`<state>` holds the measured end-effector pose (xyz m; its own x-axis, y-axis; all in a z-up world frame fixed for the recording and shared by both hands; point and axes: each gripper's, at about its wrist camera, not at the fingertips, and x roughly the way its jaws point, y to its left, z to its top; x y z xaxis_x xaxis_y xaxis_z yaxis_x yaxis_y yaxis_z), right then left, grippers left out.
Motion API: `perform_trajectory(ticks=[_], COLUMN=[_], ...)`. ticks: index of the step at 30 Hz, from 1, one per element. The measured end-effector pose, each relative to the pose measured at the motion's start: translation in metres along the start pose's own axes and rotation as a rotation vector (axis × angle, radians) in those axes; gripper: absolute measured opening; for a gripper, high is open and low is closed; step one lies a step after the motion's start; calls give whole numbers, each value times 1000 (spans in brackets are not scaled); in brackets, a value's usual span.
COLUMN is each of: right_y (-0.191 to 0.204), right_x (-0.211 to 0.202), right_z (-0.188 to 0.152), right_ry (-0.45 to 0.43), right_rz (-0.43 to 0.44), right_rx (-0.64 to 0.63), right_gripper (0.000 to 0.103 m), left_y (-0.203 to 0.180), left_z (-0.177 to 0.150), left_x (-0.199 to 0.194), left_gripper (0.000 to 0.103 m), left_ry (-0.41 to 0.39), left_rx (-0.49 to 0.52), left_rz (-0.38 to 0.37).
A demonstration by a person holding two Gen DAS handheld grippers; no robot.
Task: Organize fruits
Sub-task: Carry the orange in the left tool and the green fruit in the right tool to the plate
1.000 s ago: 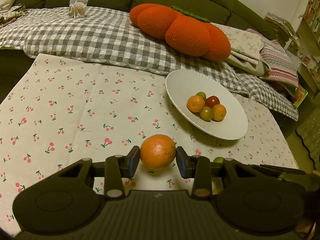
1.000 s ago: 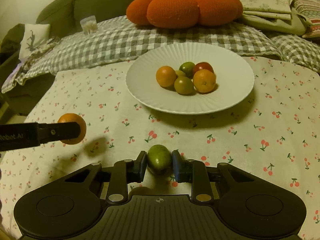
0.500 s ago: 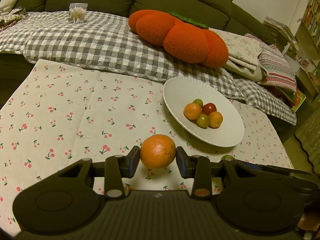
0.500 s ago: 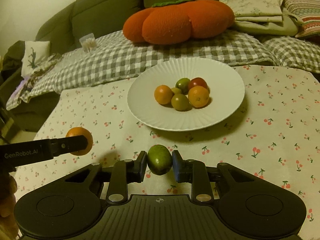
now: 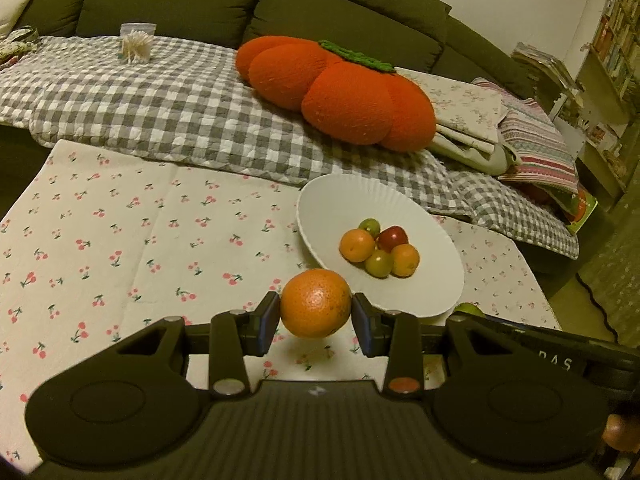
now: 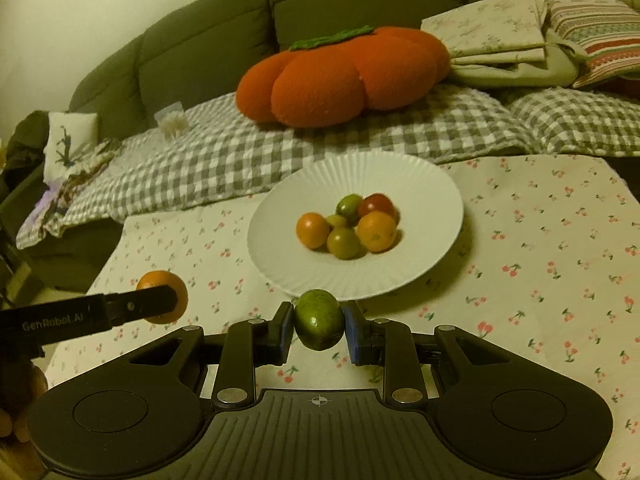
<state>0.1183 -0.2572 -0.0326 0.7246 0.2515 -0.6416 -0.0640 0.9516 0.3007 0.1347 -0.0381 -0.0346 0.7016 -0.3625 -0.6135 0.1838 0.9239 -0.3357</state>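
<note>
A: Grippers first, nearest things. Left gripper (image 5: 316,316) clamped on an orange (image 5: 315,303), pads pressing both sides, fruit clear of the cloth with its shadow underneath.

B: Right gripper (image 6: 319,326) likewise, closed tight on a green fruit (image 6: 319,319), also lifted off the tablecloth (image 6: 540,248). Left one shows at the left edge of this view, side on, orange in it.

A: Next out: white plate (image 5: 432,280) on the cherry-print cloth, just beyond both fruits. Small pile in its middle, two orange ones, a red one, some greenish.

B: Count of green ones unclear from here; blurred.

A: Behind the table: checked blanket (image 5: 160,108), then a pumpkin cushion (image 5: 340,88) on it, green sofa (image 5: 180,4) at the back.
</note>
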Motion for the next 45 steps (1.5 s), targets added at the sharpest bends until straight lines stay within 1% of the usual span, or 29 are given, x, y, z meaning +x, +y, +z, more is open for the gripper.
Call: perform_trajectory(ticks=[16,27,35,41,45], right_y=[-23,-50,-58,-54,-51], right_x=[-6,0,22,49,62], right_z=[15,31,44,46,47], right_ry=[-36,-52,-39,10,34], right_rz=[-22,-39,-46,-30,-19], right_rx=[30,92,82,53,49], right_gripper=[25,25,25,25,25], left_y=[-22,-33,-61,-65,-66], left_z=[10,17,9,7,6], left_x=[20,45,71,91,97], left_gripper=[38,38,38,38,38], left_ry=[-6,-14,8,31,18], left_rx=[58,122,259,315,340], left_rz=[-17,-36,-61,-44,-40])
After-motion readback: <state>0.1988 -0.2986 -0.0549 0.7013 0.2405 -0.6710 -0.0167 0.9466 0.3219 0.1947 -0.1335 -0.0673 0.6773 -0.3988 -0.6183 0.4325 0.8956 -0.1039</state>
